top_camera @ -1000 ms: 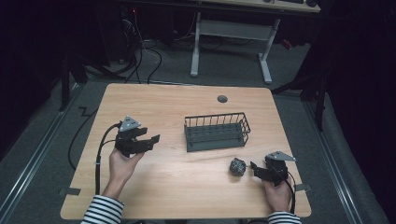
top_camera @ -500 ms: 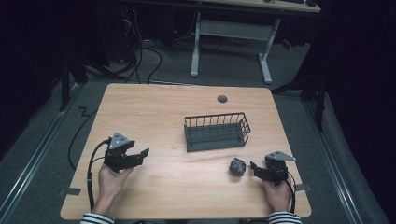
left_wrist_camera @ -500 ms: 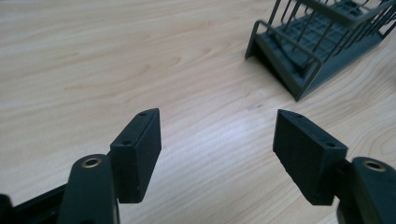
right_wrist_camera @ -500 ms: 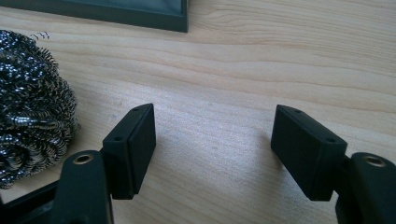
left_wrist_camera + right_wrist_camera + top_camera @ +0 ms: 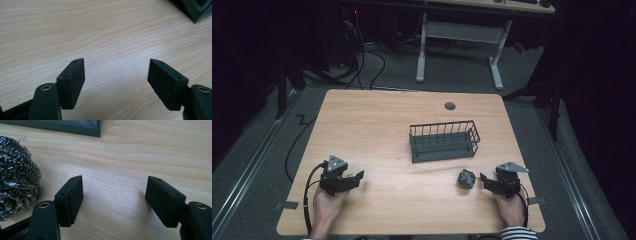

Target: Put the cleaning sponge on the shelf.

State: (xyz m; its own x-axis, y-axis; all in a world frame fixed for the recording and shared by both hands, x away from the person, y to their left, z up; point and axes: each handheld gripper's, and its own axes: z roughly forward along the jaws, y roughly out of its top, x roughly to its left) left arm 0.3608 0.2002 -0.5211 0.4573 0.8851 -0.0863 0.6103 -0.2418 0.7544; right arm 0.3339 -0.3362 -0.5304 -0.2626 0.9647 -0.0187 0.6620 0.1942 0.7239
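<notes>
A steel-wool scourer lies on the wooden table, in front of the dark wire basket. My right gripper rests just right of the scourer, open, its jaws pointing left at it. In the right gripper view the scourer lies left of the open, empty jaws. My left gripper sits low at the near left of the table. Its jaws have just been opening, with bare wood between them.
The basket's base shows far off in the left gripper view, and its edge shows in the right gripper view. A round cable hole sits near the table's far edge. A white desk frame and cables lie beyond.
My left hand has come down and toward the near edge of the table, and its jaws stand wider. The right hand, scourer and basket have not moved.
</notes>
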